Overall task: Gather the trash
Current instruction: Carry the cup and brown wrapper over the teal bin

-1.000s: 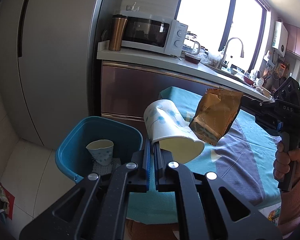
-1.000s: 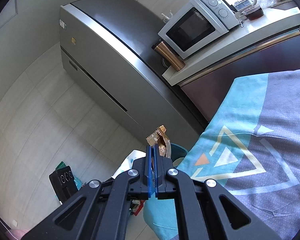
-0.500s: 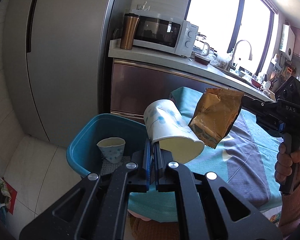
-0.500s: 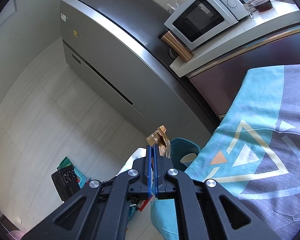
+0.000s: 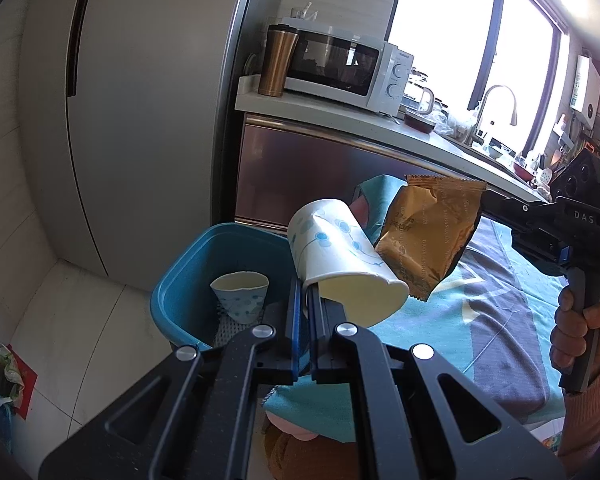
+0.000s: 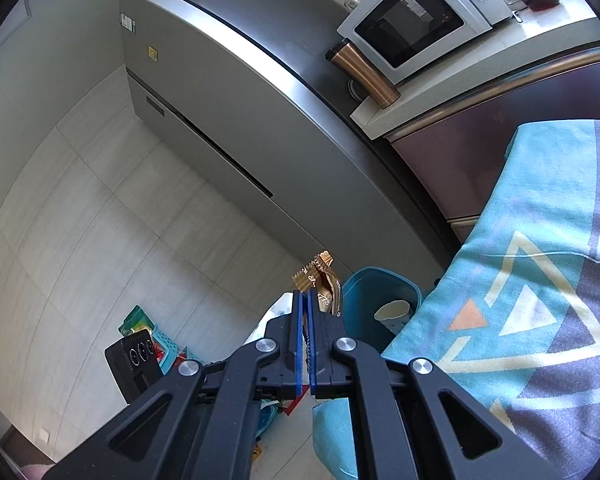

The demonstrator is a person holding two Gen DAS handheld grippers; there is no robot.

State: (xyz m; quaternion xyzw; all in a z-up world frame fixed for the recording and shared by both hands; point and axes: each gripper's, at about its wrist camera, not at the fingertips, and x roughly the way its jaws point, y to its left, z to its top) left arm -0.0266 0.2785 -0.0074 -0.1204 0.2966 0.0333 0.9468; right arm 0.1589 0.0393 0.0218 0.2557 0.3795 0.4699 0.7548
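Note:
My left gripper (image 5: 305,296) is shut on the rim of a white paper cup with blue dots (image 5: 336,252), held tilted just right of a blue bin (image 5: 180,284). Another paper cup (image 5: 240,294) stands inside the bin. My right gripper (image 5: 485,200) is shut on a golden snack wrapper (image 5: 428,236) and holds it in the air beside the cup, over the table's edge. In the right wrist view the gripper (image 6: 305,300) pinches the wrapper (image 6: 320,280), with the bin (image 6: 380,292) and its cup (image 6: 392,312) just beyond.
A table with a teal and grey cloth (image 5: 500,300) lies to the right. A grey fridge (image 5: 140,120) stands behind the bin. A counter (image 5: 380,120) holds a microwave (image 5: 340,68) and a copper tumbler (image 5: 278,60). Clutter (image 6: 148,344) sits on the floor.
Both grippers have moved left toward the bin with their loads. The bin now sits nearer and more central in both views.

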